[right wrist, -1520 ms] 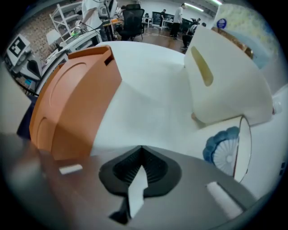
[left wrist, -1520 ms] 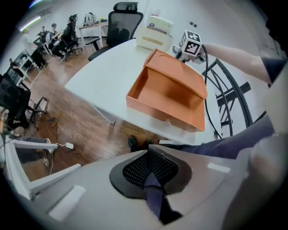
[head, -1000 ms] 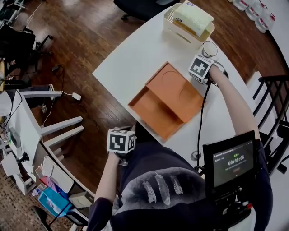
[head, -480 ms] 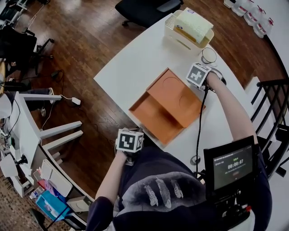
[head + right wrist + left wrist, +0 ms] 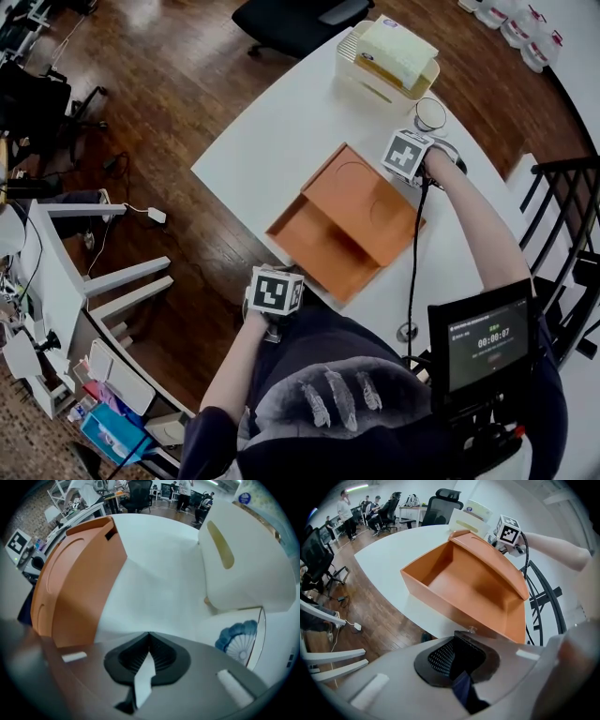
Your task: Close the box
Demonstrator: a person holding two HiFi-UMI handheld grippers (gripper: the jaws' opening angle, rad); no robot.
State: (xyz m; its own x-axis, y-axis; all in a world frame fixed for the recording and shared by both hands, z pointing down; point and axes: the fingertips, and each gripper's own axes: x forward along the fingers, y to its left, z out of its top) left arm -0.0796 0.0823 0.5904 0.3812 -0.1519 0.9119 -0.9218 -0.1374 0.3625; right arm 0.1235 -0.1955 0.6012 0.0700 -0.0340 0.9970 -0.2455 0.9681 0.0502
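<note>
An orange box (image 5: 342,220) lies on the white table (image 5: 272,122). Its lid (image 5: 364,192) is hinged half up over the open tray (image 5: 314,246); in the left gripper view the lid (image 5: 487,569) slopes over the empty tray (image 5: 440,581). My left gripper (image 5: 275,292) hangs just off the table's near edge, short of the box, jaws shut on nothing (image 5: 461,637). At the lid's far right corner my right gripper (image 5: 406,155) is also shut and empty (image 5: 149,637), with the lid's orange back (image 5: 75,573) to its left.
A white holder with a yellow pack (image 5: 389,56) stands at the table's far end, with a blue-patterned bowl (image 5: 431,114) beside the right gripper. A black chair (image 5: 291,19) is beyond the table and a black railing (image 5: 562,216) to the right.
My left gripper has moved right and forward toward the box's near edge. The right gripper has stayed near the lid's far corner, and the box looks unchanged.
</note>
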